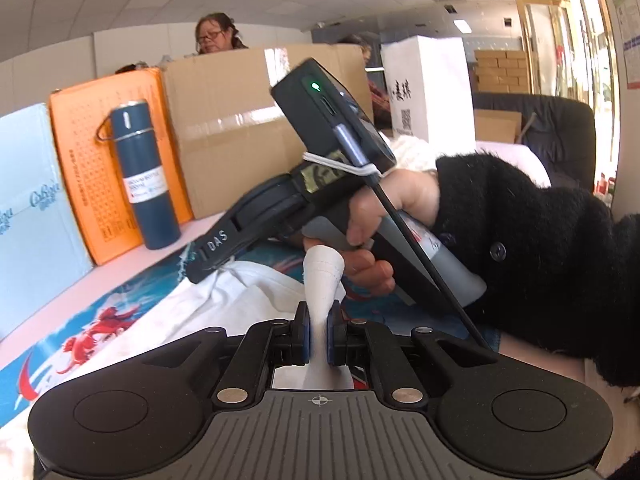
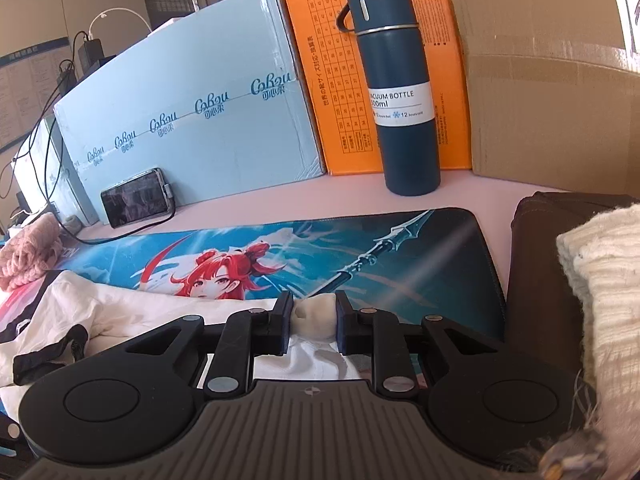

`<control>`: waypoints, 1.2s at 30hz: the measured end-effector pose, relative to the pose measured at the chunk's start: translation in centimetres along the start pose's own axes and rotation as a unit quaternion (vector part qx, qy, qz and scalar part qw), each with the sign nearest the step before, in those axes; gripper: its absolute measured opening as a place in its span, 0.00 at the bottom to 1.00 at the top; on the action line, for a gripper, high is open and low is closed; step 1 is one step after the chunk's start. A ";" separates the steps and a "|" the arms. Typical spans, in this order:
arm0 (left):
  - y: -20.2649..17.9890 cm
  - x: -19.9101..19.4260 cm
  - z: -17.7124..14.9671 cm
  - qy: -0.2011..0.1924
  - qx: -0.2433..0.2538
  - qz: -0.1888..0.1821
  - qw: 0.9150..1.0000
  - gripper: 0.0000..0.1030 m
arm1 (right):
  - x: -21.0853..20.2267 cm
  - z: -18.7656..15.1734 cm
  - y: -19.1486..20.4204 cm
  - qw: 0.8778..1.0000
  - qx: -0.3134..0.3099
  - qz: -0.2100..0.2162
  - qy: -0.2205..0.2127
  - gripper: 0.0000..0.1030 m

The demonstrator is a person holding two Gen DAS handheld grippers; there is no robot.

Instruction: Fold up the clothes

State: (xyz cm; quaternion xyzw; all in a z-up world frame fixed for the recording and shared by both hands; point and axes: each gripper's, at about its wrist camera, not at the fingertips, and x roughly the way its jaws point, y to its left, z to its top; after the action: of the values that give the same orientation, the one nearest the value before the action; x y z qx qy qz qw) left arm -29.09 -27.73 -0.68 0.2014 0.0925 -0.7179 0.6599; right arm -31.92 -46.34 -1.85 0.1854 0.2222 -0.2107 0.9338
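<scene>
left tongs point(image 1: 318, 338) pinch white garment point(image 1: 224, 300) | right tongs point(image 2: 311, 326) clamp bunched edge | risk: thin pinch slips, fold collapses; blue bottle point(image 2: 394, 92) far, likely safe

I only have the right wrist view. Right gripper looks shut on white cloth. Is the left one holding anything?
Observer: Yes. The left gripper is shut on a bunched fold of the white garment, cloth sticking up between the pads.
Operator: Where's the right gripper relative to it?
Observer: In the left wrist view the right hand sits just beyond the left fingers, with the right gripper pointing down-left toward the garment.
Operator: Anyone else around?
Observer: A woman with glasses is behind the cardboard box.
</scene>
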 end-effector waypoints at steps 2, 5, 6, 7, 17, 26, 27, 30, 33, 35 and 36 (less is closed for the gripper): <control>0.9 -1.8 0.0 -0.028 -0.018 0.017 0.999 0.07 | -0.6 0.7 0.9 1.000 0.011 -0.008 -0.013 0.19; 2.5 -4.6 -0.5 -0.066 -0.050 0.046 0.995 0.07 | -1.8 1.9 3.3 0.999 0.007 -0.005 -0.035 0.19; 3.0 -5.5 -0.7 -0.078 -0.062 0.055 0.993 0.07 | -2.2 2.4 4.3 0.999 0.004 -0.004 -0.043 0.19; 3.5 -6.5 -0.9 -0.090 -0.073 0.063 0.991 0.07 | -2.5 2.9 5.4 0.999 0.000 -0.004 -0.051 0.18; 7.6 -16.4 -3.6 -0.193 -0.143 0.161 0.957 0.07 | -1.5 8.0 19.4 0.991 -0.080 0.052 -0.096 0.16; 9.4 -23.8 -9.9 -0.189 -0.222 0.246 0.925 0.07 | 7.2 6.7 32.3 0.982 -0.134 0.131 -0.021 0.15; 9.6 -24.5 -10.8 -0.183 -0.235 0.251 0.921 0.07 | 8.4 6.0 33.2 0.981 -0.136 0.136 -0.007 0.15; 10.2 -26.0 -13.8 -0.166 -0.289 0.259 0.906 0.07 | 11.9 4.1 35.8 0.979 -0.148 0.138 0.038 0.15; 10.9 -26.7 -16.4 -0.152 -0.350 0.255 0.888 0.07 | 14.5 2.5 37.8 0.976 -0.153 0.136 0.073 0.15; 11.2 -27.1 -17.7 -0.143 -0.374 0.258 0.879 0.07 | 14.7 2.4 38.0 0.981 -0.127 0.131 0.063 0.16; 11.3 -27.3 -18.2 -0.141 -0.380 0.257 0.877 0.09 | 14.8 2.3 38.1 0.983 -0.114 0.129 0.058 0.20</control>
State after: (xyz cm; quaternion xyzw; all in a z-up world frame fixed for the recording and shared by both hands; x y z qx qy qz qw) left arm -13.61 3.13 -4.31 -0.1517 0.2093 -0.4536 0.8529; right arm -0.98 -19.91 2.38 0.1166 0.2731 -0.0506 0.9535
